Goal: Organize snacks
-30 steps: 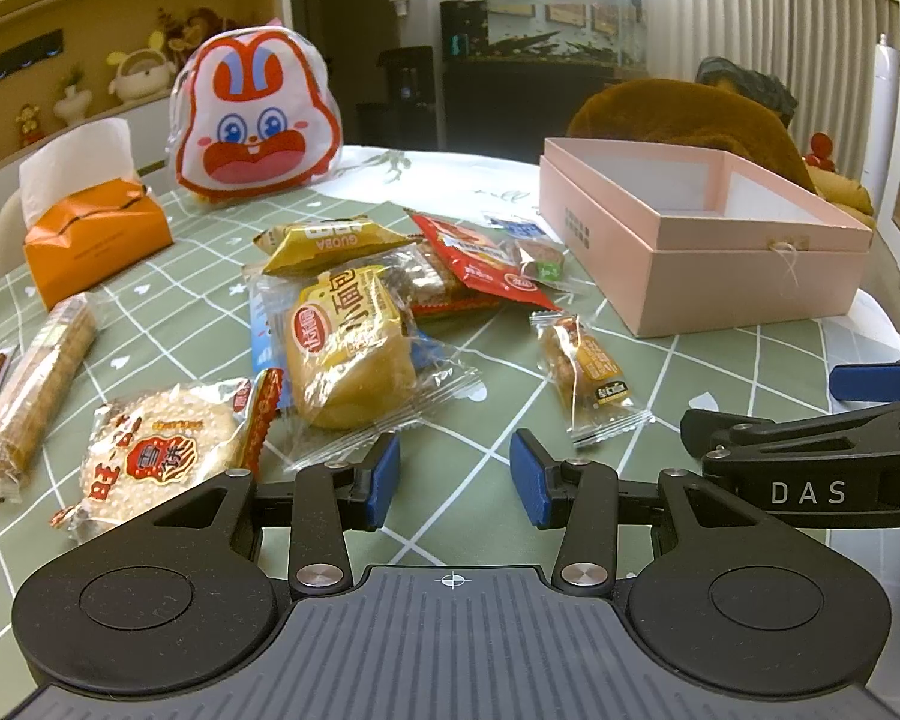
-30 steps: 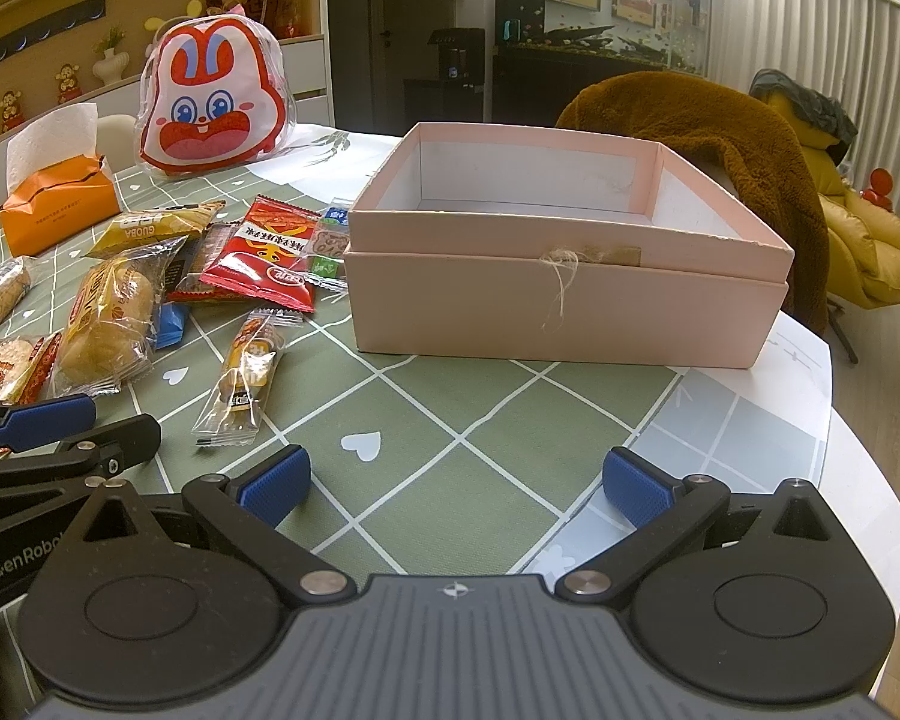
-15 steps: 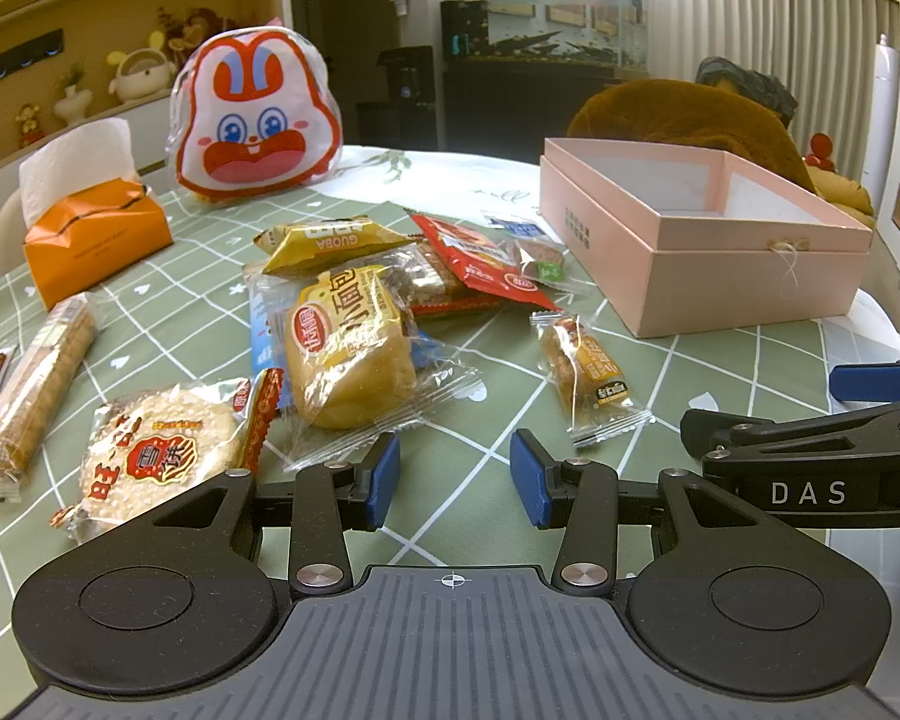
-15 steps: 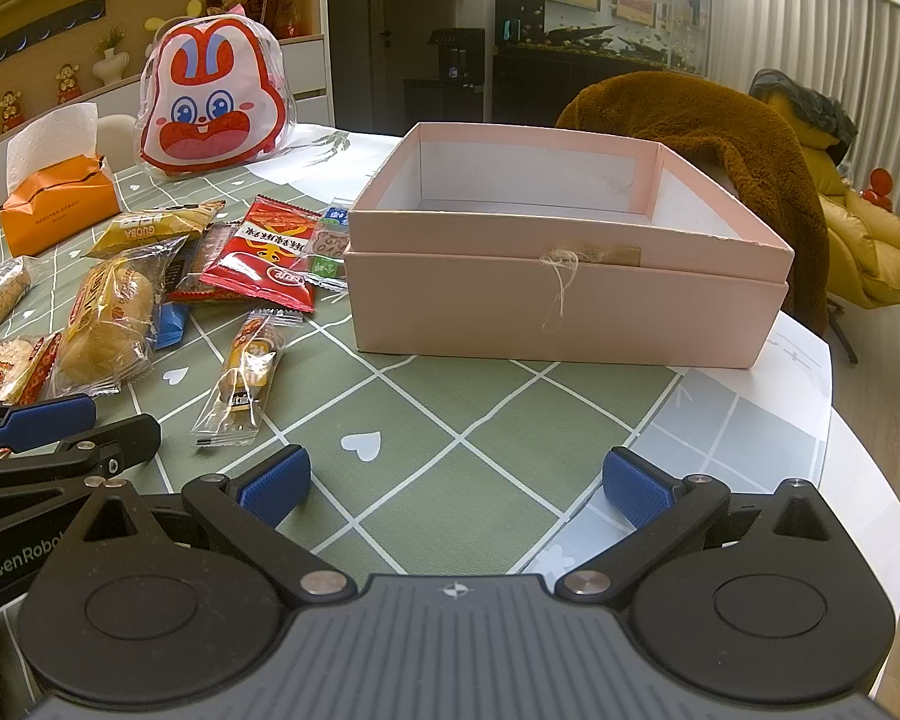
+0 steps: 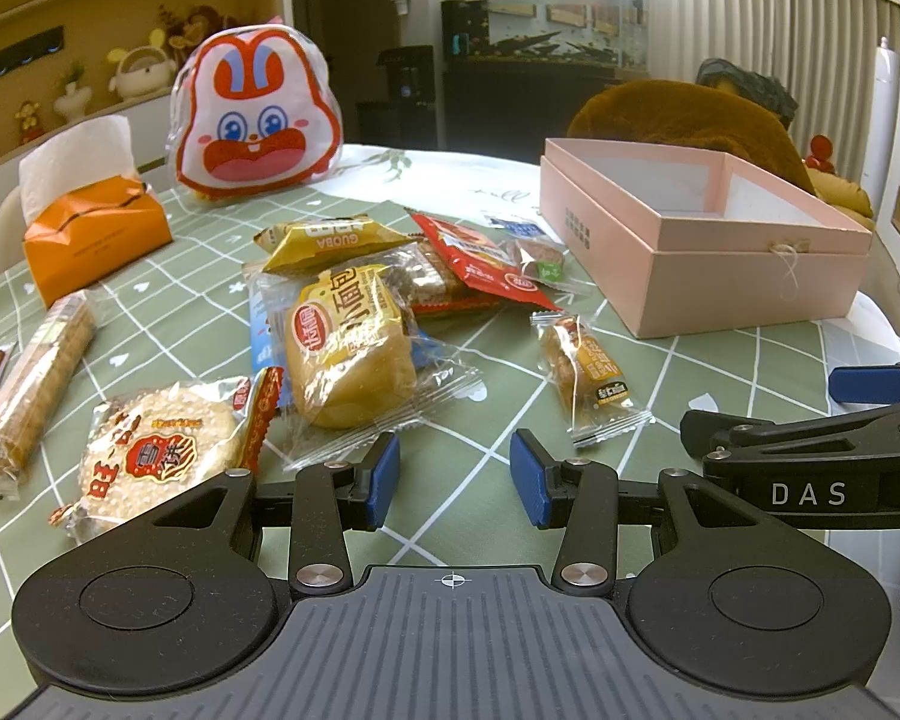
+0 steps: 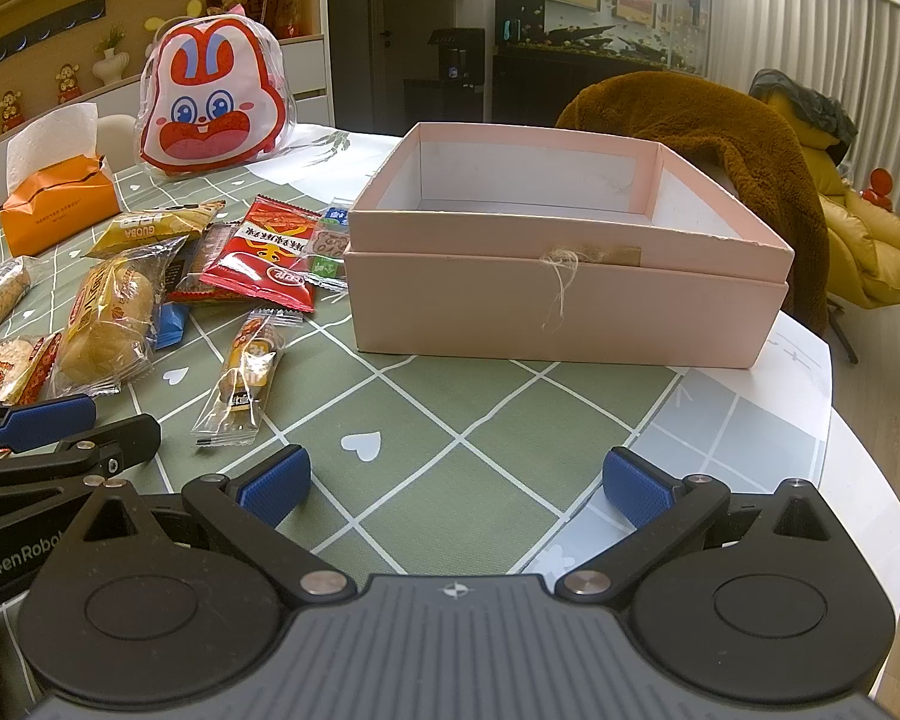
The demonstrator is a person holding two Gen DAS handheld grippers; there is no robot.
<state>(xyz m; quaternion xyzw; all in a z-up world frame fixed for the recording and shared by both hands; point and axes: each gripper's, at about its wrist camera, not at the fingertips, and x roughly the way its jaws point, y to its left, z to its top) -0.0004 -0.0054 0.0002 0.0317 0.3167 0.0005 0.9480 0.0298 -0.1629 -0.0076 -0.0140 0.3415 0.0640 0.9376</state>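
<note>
Several wrapped snacks lie on the green checked tablecloth: a yellow bread pack (image 5: 348,348), a round rice cracker (image 5: 150,450), a small caramel-coloured bar (image 5: 588,369), a red packet (image 5: 480,258) and a yellow GUOBA packet (image 5: 324,240). An open, empty pink box (image 6: 564,276) stands to their right. My left gripper (image 5: 455,480) is open and empty, just in front of the bread pack. My right gripper (image 6: 456,480) is wide open and empty in front of the box; the small bar (image 6: 246,372) lies to its left.
An orange tissue box (image 5: 90,234) and a rabbit-face bag (image 5: 252,114) stand at the back left. A long cracker roll (image 5: 36,384) lies at the left edge. A brown blanket on a chair (image 6: 708,138) is behind the box. The table edge curves at the right.
</note>
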